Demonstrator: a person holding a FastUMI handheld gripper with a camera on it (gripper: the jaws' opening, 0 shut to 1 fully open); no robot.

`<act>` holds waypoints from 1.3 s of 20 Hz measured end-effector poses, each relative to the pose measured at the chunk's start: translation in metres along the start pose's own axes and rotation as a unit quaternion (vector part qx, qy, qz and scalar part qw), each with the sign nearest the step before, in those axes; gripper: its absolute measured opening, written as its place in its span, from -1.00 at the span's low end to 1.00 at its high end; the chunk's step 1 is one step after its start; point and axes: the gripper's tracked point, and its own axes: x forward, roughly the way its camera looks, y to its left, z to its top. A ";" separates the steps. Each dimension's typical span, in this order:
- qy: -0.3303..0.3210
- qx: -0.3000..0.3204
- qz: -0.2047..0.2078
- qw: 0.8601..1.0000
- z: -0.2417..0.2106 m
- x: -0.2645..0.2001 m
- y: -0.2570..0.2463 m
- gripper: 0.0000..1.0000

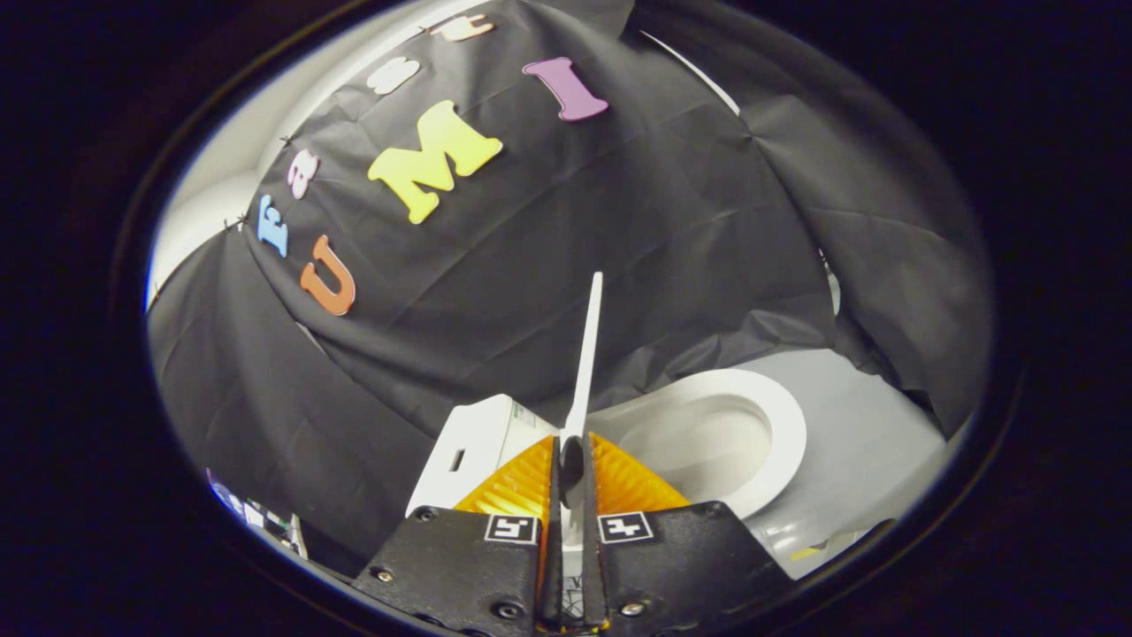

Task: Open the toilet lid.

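While the toilet lid [588, 354] stands raised on edge in the middle of the frame, the gripper [572, 460] is closed narrowly on its lower rim, with one finger pressing each face of the thin white panel. Seen edge-on, the lid runs as a slim white strip from between the fingertips up toward the centre of the frame, against the black cloth wall [672, 239]. To the right of the fingers and just beyond them lies the toilet bowl [707, 442], its white seat ring uncovered and its hollow showing nothing inside that I can make out. To the left of the fingers, touching the lid's base, sits the white tank [473, 447]. Grey floor [867, 442] spreads at the lower right, past the bowl.
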 end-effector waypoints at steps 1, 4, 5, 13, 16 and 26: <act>0.000 -0.003 0.001 1.000 0.001 -0.001 0.003 -0.77; -0.003 -0.003 0.007 1.000 0.001 -0.001 0.018 -0.77; -0.003 -0.004 0.010 1.000 0.001 -0.001 0.023 -0.76; 0.004 -0.033 0.029 0.999 0.000 0.002 0.068 -0.75; 0.005 -0.036 0.036 0.999 -0.003 0.004 0.083 -0.76; 0.010 -0.077 0.055 0.995 -0.018 0.015 0.142 -0.76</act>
